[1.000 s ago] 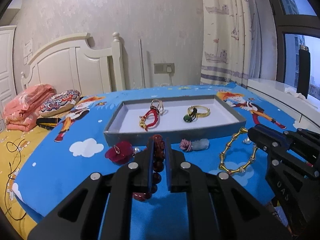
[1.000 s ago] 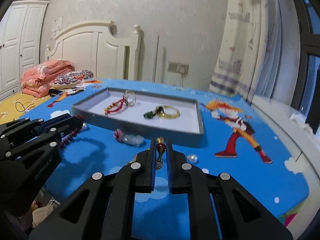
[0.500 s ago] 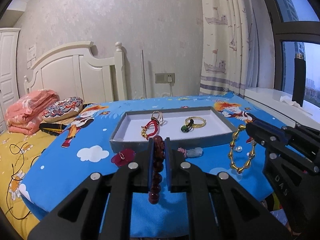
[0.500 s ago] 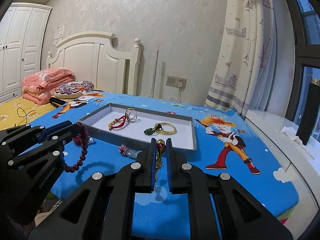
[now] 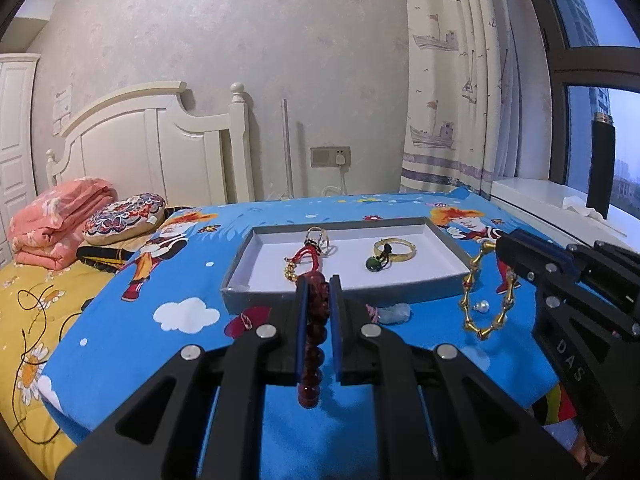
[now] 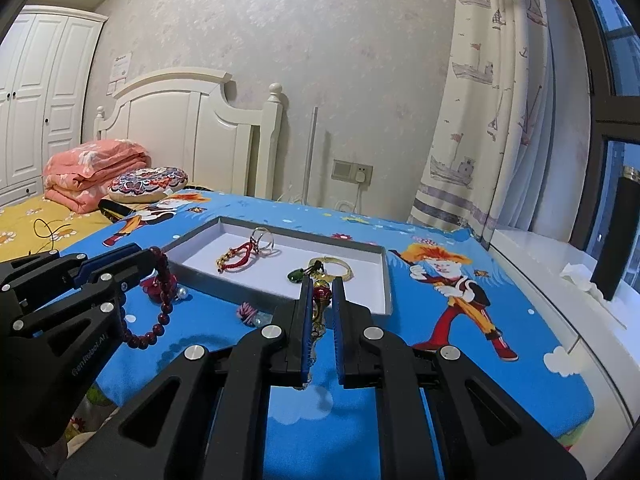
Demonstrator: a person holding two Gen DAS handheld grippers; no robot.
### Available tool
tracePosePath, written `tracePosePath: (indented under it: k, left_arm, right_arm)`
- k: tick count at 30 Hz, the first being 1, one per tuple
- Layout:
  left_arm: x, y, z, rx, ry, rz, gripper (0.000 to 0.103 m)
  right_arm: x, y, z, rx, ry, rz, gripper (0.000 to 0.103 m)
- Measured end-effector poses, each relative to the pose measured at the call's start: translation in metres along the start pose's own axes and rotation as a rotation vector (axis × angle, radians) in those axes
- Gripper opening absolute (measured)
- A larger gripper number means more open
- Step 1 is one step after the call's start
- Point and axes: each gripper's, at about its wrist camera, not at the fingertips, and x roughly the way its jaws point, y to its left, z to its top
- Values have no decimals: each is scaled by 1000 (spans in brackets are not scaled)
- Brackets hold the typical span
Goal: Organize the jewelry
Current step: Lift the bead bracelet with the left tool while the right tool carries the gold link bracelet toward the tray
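My left gripper (image 5: pixel 318 282) is shut on a dark red bead bracelet (image 5: pixel 312 360), which hangs free below the pads above the blue cloth. In the right wrist view the left gripper (image 6: pixel 150 258) shows at the left with the bead bracelet (image 6: pixel 162 312) dangling in a loop. My right gripper (image 6: pixel 322 286) is shut on a gold link bracelet (image 6: pixel 318 312). That gold bracelet (image 5: pixel 482 300) hangs from the right gripper (image 5: pixel 500 244) just right of the grey tray (image 5: pixel 344 292). The tray holds a red cord charm with rings (image 5: pixel 306 258) and a gold ring with a green bead (image 5: pixel 390 254).
On the blue cartoon cloth (image 5: pixel 168 344) in front of the tray lie a dark red brooch (image 5: pixel 248 320), a pink and pale blue pendant (image 5: pixel 394 312) and a pearl (image 5: pixel 484 306). A bed with a pink blanket (image 5: pixel 56 216) is at the left. A black bottle (image 5: pixel 600 168) stands on the windowsill.
Both grippers have risen and drawn back from the tray. The bead bracelet and the gold bracelet have left the cloth and now hang free.
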Motion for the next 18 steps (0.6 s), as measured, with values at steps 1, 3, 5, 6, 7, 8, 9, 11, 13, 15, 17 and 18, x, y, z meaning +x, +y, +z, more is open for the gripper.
tracePosePath:
  k: [1,3,5,6,7,8,9,11,13,15,17,18]
  left_arm:
    - [3,1,2,0,-1,1,10]
    - [9,2,6,2,1,2,10]
    - [18,3,12,0,6,4,10]
    - [23,4,15,-2,7,6,10]
    - [27,5,18,-4,8,8,10]
    - [33,6,22,-7,10,12,10]
    - [39,7,26,-13,14,12,10]
    - [52,9,34,-17,22,15,10]
    - [63,11,41,-16,24,22,10]
    - [77,12,50,-13,26,29,10]
    - [88,14,58,-17,28,33,10]
    - [93,14,62,-19,30,35,10]
  right_arm:
    - [2,-1,2,0,-3,-1,9]
    - [7,-2,6,5,-1,-1,9]
    - [14,-4,10,13,3,-2,9]
    - [17,-5,11,16,5,-2,9]
    - [22,-7,14,19,7,-5,9]
    - [25,-8,16,20,8,-6,9]
    - [30,-9,19,21,10,-9,9]
    - [37,-12,26,22,10,-11,9]
    - [45,-13,33,16,7,-16,9]
    - [53,-13,39,7,6,-20,9]
    - [64,-14,46,3,13,-23,9]
    - [69,-15,48,1,16,-25,9]
